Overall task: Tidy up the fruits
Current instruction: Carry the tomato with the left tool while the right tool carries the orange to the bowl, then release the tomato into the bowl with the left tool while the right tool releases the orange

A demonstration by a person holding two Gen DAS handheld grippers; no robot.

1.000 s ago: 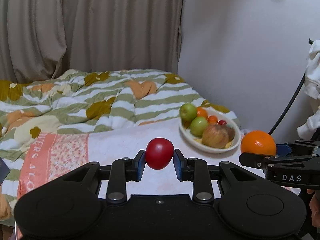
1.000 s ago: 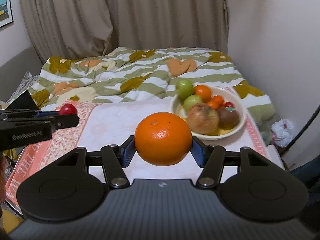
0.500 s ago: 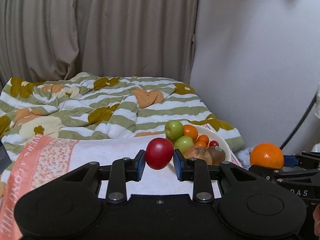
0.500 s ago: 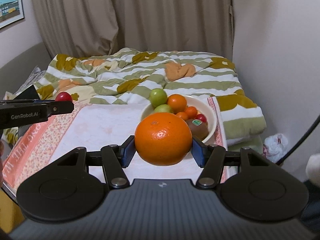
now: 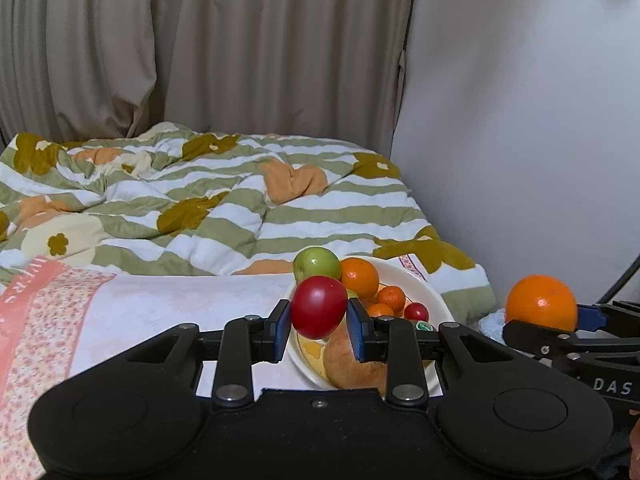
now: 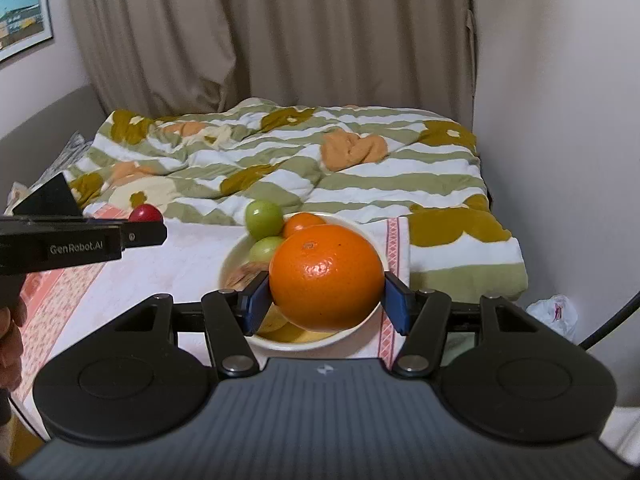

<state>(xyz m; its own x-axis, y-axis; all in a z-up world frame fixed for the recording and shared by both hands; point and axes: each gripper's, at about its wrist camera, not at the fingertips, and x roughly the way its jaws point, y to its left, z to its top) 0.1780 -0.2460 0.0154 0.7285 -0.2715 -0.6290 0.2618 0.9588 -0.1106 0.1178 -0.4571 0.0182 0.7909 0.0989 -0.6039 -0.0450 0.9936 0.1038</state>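
Right now my left gripper is clamped on a small red fruit, its blue pads pressed against both sides, held in the air in front of the white bowl. My right gripper grips a large orange the same way, above the bowl's near rim. Green fruits, small oranges and a brownish apple lie in the bowl, which sits on a pink-patterned cloth beside the striped quilt.

Your two wrist cameras each looked forward and down along their own black grippers, close over the white ceramic fruit bowl. Both views shared that bowl, the striped floral quilt and the beige curtains.
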